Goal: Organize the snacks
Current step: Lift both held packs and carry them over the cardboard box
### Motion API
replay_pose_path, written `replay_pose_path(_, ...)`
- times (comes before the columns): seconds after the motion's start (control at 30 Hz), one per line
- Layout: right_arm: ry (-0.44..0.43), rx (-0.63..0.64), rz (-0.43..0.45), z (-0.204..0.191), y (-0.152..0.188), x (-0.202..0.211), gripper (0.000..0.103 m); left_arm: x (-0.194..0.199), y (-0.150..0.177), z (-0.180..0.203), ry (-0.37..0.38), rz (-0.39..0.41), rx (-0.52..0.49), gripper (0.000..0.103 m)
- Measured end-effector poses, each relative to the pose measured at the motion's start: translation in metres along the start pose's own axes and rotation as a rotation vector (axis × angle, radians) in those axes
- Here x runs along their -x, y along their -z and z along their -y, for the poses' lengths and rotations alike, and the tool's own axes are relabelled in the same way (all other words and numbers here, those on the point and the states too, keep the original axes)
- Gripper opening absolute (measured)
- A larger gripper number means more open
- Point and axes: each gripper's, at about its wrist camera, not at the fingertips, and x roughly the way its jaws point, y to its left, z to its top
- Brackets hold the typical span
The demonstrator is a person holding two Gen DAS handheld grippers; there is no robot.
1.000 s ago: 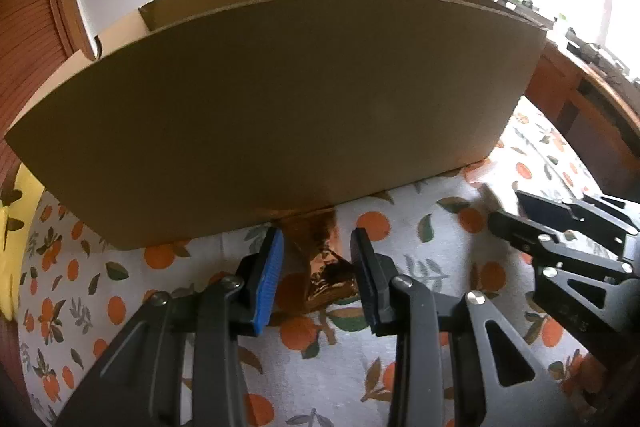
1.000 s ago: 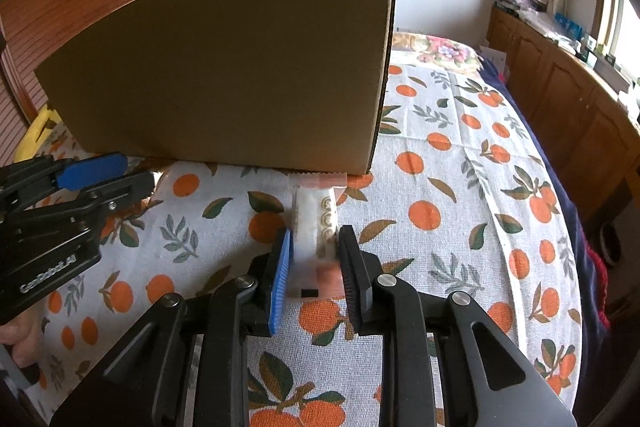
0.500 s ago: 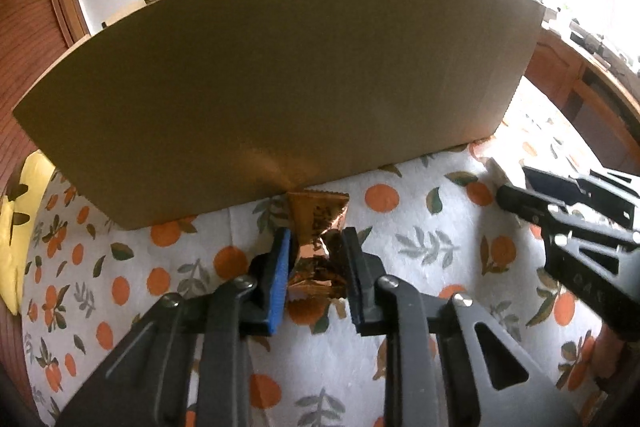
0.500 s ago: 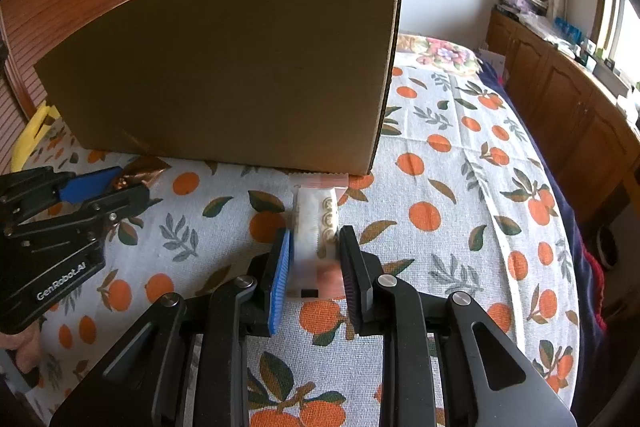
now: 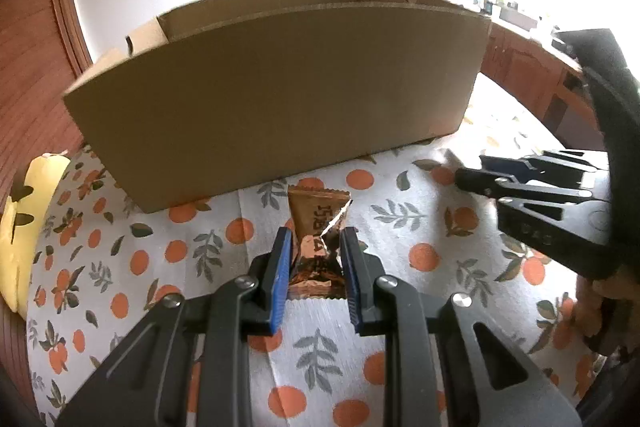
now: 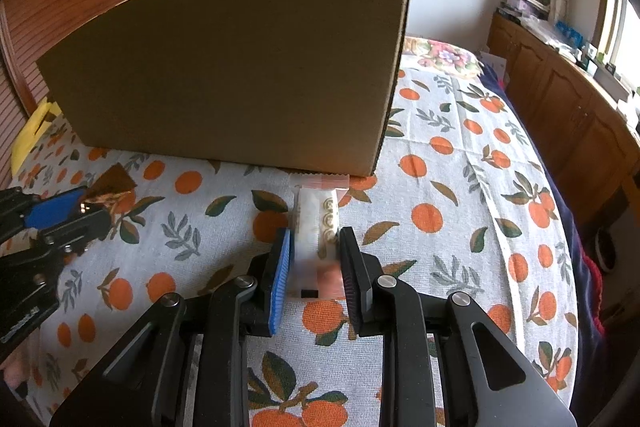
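My left gripper (image 5: 316,239) is shut on a brown foil snack packet (image 5: 318,227) and holds it above the orange-print tablecloth, in front of the open cardboard box (image 5: 280,107). My right gripper (image 6: 314,239) is shut on a clear packet of white biscuits (image 6: 316,217), also lifted, near the box's right corner (image 6: 240,75). The right gripper shows in the left wrist view (image 5: 472,179) at the right. The left gripper (image 6: 76,203) with its brown packet (image 6: 110,185) shows at the left of the right wrist view.
The box stands on a table covered with the orange-print cloth (image 6: 460,227). A yellow object (image 5: 24,227) lies at the table's left edge. Wooden cabinets (image 6: 560,99) run along the right wall.
My left gripper has shut on the brown packet and lifted it up and back from the box, so the box's open top now shows. The right gripper holds steady with its packet.
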Motion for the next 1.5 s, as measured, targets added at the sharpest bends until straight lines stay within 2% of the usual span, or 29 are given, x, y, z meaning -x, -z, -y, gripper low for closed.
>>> replay_pose_path(0.33,-0.033,0.060,0.033,-0.013,0.011,0.018,0.021,0.033,0.003,0.002,0.017,0.066,0.010,0.022)
replay_pose_path(0.57,-0.051,0.060,0.075,-0.016,0.009,0.058,0.021,0.053,0.003,0.000,0.021,0.091,0.015,0.022)
replay_pose_path(0.77,-0.049,0.071,0.143,-0.017,-0.004,0.103,0.021,0.082,-0.007,-0.003,0.018,0.150,0.019,0.022)
replay_pose_path(1.07,-0.043,0.076,0.225,-0.019,-0.014,0.148,0.021,0.116,-0.026,-0.004,0.024,0.242,0.006,0.022)
replay_pose_path(1.3,-0.056,0.092,0.272,-0.022,-0.022,0.172,0.021,0.137,-0.040,-0.003,0.043,0.303,-0.004,0.023)
replay_pose_path(1.5,-0.060,0.118,0.308,-0.030,-0.033,0.181,0.021,0.137,-0.053,-0.005,0.053,0.335,-0.014,0.023)
